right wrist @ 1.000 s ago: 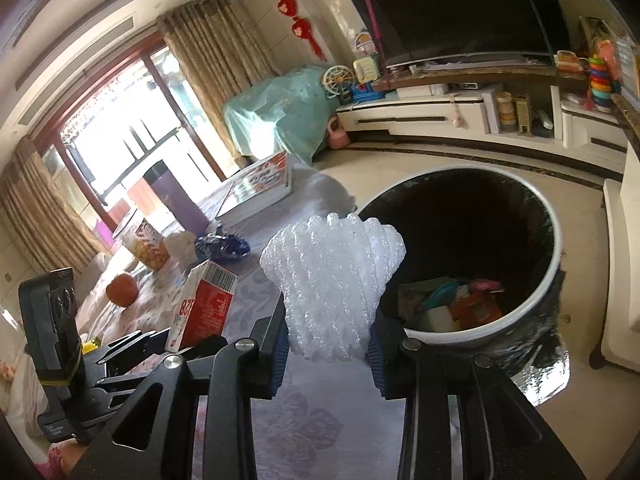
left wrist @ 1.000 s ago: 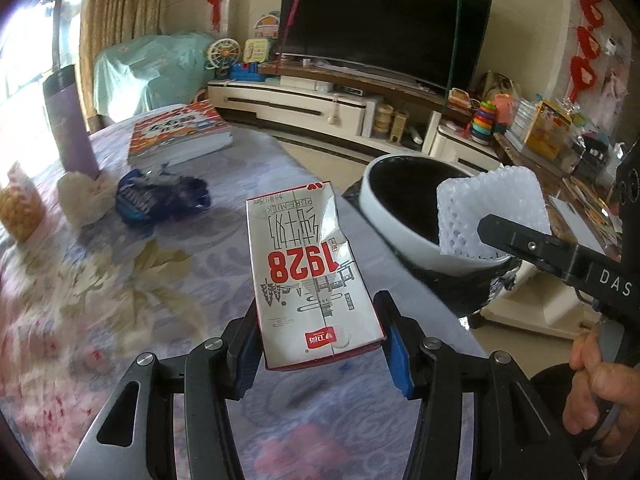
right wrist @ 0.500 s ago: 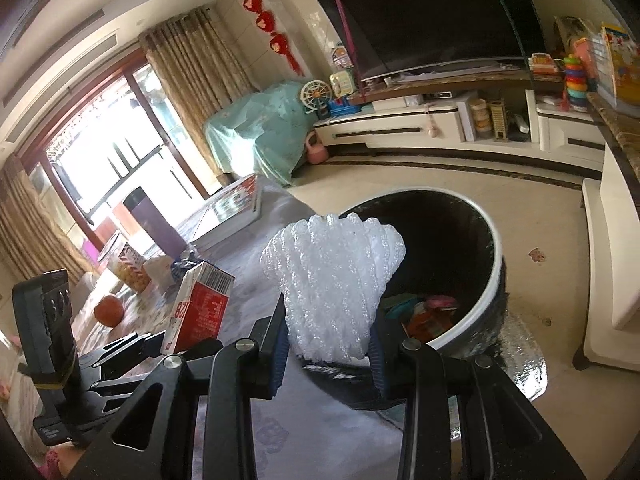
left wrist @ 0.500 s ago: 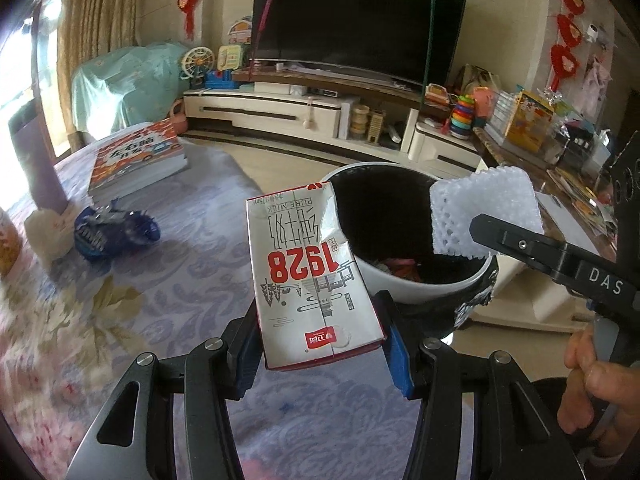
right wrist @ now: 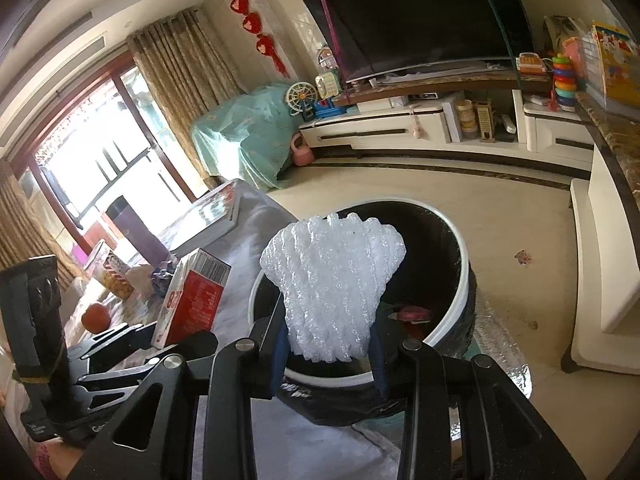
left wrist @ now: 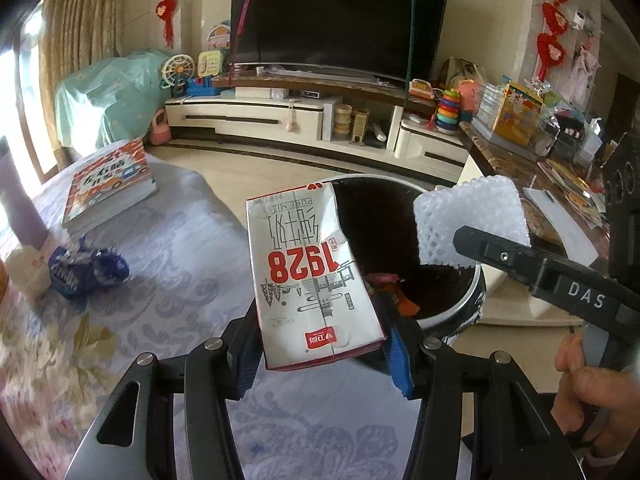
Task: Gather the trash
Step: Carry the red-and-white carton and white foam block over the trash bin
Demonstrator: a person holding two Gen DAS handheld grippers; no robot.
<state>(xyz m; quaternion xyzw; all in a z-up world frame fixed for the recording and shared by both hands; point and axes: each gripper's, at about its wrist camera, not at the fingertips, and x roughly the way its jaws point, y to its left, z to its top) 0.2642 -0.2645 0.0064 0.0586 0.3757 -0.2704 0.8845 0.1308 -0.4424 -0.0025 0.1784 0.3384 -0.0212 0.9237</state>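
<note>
Over the bin: my left gripper pinches the milk carton by its base, tilted down at the bin's near rim. Right gripper clamps the foam net, also angled down over the bin mouth. Blue wrapper and book sit on the table.

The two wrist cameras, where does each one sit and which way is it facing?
Left wrist: sits on the left tongs, facing down across the table edge to the bin and TV; shows the clamped milk carton and a hand.
Right wrist: sits on the right tongs, facing the bin; shows the clamped foam net.
Shared: bin, carton, net, book, TV.
</note>
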